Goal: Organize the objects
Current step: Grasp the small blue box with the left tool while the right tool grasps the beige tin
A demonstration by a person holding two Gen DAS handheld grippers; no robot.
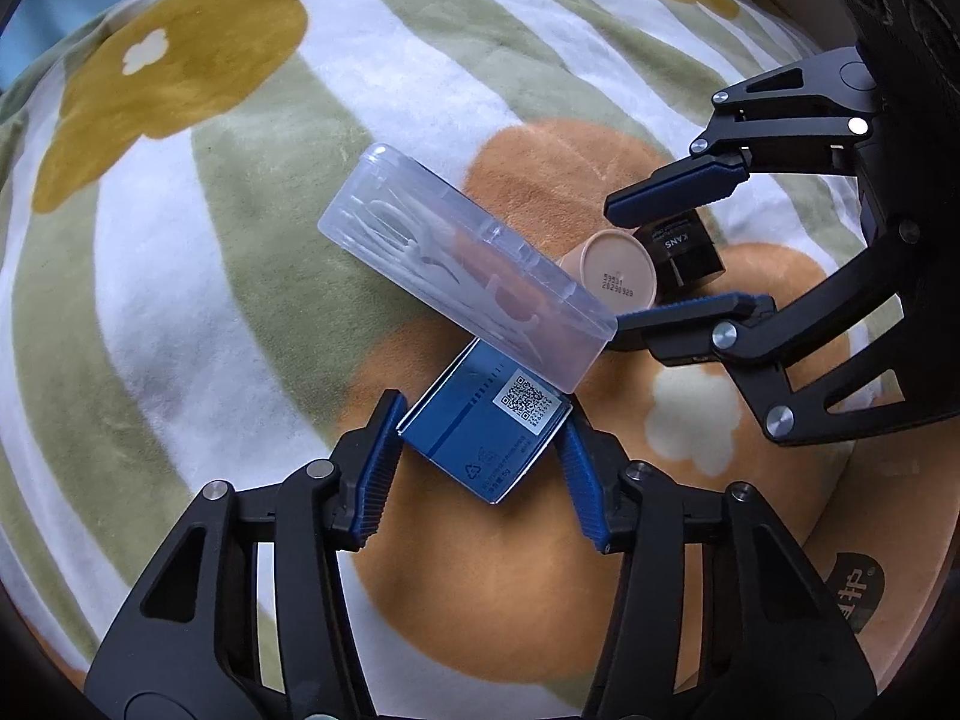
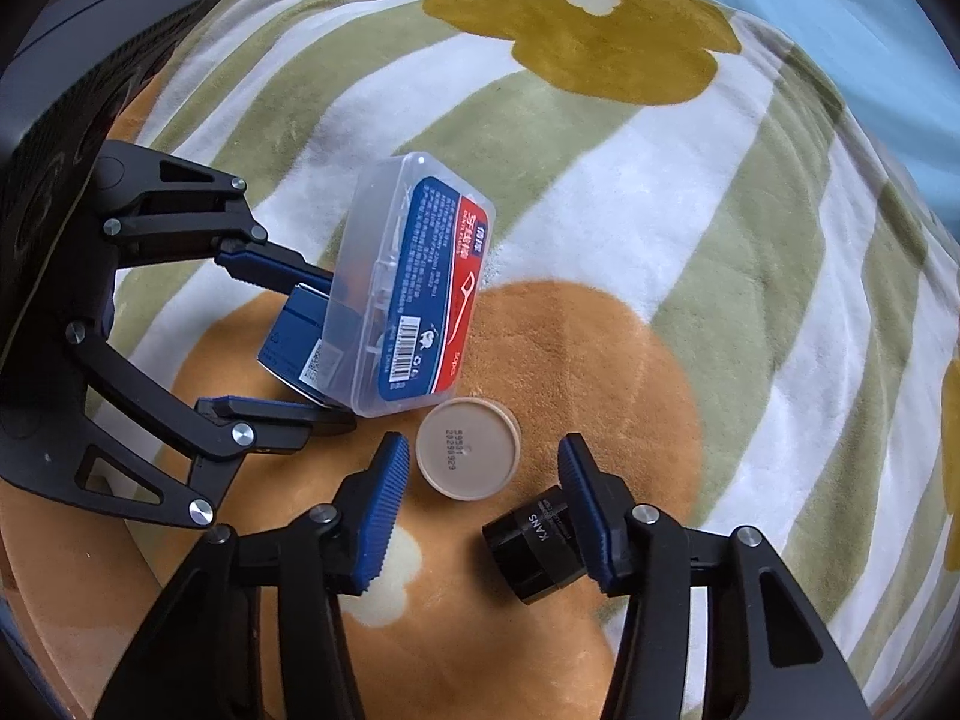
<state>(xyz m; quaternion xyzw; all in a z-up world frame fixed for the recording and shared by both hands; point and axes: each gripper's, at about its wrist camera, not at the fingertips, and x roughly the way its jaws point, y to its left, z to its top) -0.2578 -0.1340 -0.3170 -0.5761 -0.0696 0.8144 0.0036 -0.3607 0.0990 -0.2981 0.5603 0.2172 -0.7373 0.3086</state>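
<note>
The left tongs straddle the small blue box, which lies on the flowered blanket of the bed. Their pads sit at its two side edges, touching or just short of it, and I cannot tell if they are truly clamped. The box runs lengthwise away from these tongs, its far end tucked under the clear floss-pick case, which leans across it. The right tongs stand apart over the beige round lid, with the black jar touching the inner face of their right finger. The left hand is plainly nearer the box, so freeing it likely means drawing it nearward from under the case.
</note>
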